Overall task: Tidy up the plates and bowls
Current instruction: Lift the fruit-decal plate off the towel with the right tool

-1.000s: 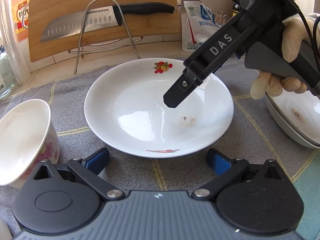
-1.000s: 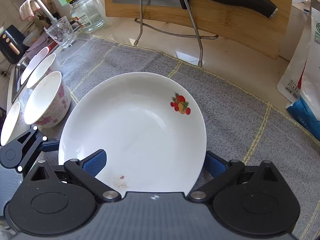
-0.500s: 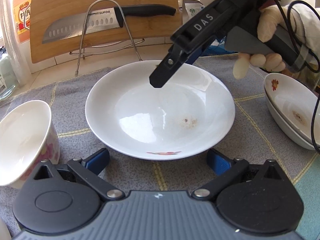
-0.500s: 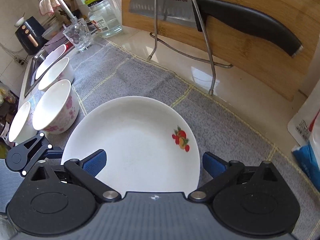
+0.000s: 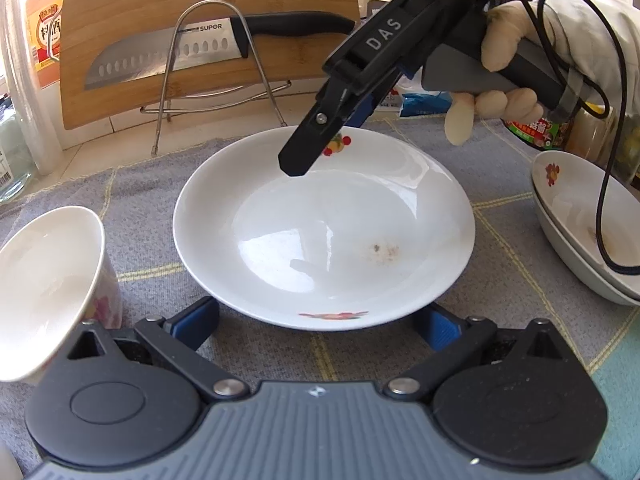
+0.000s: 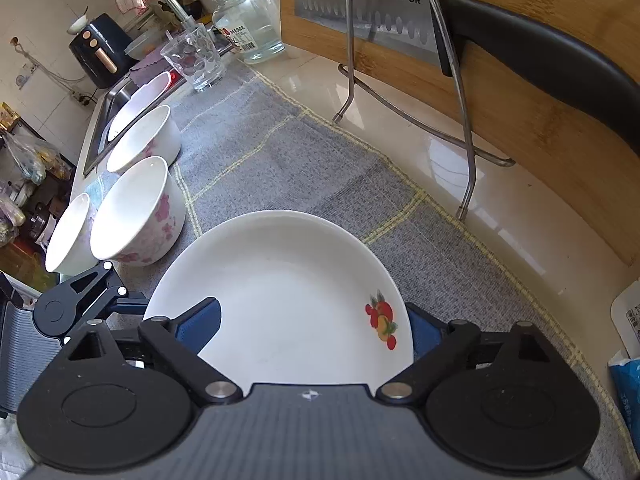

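Observation:
A white plate [image 5: 324, 232] with a fruit mark lies on the grey mat [image 5: 132, 200]. My left gripper [image 5: 320, 322] stands open at the plate's near rim, a blue pad on either side, not touching it. A gloved hand [image 5: 504, 52] holds my right gripper [image 5: 332, 140] over the far rim by the fruit mark. In the right wrist view, the right gripper [image 6: 316, 320] straddles that rim of the plate [image 6: 288, 292]. Its jaws are closing and the pads do not press. A floral bowl [image 5: 48, 288] stands at the left. Stacked plates [image 5: 580, 232] sit at the right.
Behind the plate a wooden cutting board [image 5: 200, 0] and a knife [image 5: 180, 52] lean on a wire rack [image 5: 208, 60]. Several bowls [image 6: 136, 216] line the mat's left side by the sink [image 6: 104, 120], near a glass [image 6: 196, 60] and a jar [image 6: 248, 28]. Bags [image 6: 628, 360] lie at the right.
My right gripper has moved from above the plate's middle to its far rim, and its jaws have narrowed. The left gripper and the plate have stayed put.

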Motion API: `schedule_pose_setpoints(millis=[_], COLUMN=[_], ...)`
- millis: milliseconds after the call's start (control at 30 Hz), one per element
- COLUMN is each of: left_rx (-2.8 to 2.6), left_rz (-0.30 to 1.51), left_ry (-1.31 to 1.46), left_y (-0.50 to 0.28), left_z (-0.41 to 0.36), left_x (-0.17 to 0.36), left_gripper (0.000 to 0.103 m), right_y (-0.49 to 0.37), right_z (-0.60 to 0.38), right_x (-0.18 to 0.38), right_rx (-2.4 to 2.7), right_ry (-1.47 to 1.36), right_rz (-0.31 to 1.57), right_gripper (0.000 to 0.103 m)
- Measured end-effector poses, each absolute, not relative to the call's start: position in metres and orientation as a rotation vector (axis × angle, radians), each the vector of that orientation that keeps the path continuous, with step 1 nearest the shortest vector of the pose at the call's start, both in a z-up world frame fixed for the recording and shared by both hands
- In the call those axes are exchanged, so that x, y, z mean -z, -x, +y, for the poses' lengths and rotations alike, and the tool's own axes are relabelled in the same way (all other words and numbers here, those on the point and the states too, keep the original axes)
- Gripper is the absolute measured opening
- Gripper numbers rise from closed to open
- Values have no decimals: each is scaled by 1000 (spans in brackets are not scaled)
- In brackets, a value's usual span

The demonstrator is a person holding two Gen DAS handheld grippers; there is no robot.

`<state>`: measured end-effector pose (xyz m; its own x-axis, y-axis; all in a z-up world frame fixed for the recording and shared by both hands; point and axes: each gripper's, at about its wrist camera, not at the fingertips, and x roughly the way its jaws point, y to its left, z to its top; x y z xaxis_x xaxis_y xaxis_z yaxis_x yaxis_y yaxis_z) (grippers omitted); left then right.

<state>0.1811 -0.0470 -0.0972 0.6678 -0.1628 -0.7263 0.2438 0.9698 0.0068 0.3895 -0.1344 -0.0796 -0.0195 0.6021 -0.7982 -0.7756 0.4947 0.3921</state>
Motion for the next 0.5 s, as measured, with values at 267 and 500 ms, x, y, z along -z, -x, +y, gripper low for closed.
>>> schedule_pose_setpoints(millis=[267, 500], left_rx=[236, 237], left_rz=[799, 795], left_ry=[-113, -136], left_y=[-180, -181], left_z=[-48, -53], left_x=[95, 92], left_gripper=[102, 102], right_y=[-397, -399], right_z=[-138, -139], right_x=[81, 82], right_rx=[-1130, -1135], right_ry=[144, 117], right_rz=[1184, 1199], right_gripper=[98, 98])
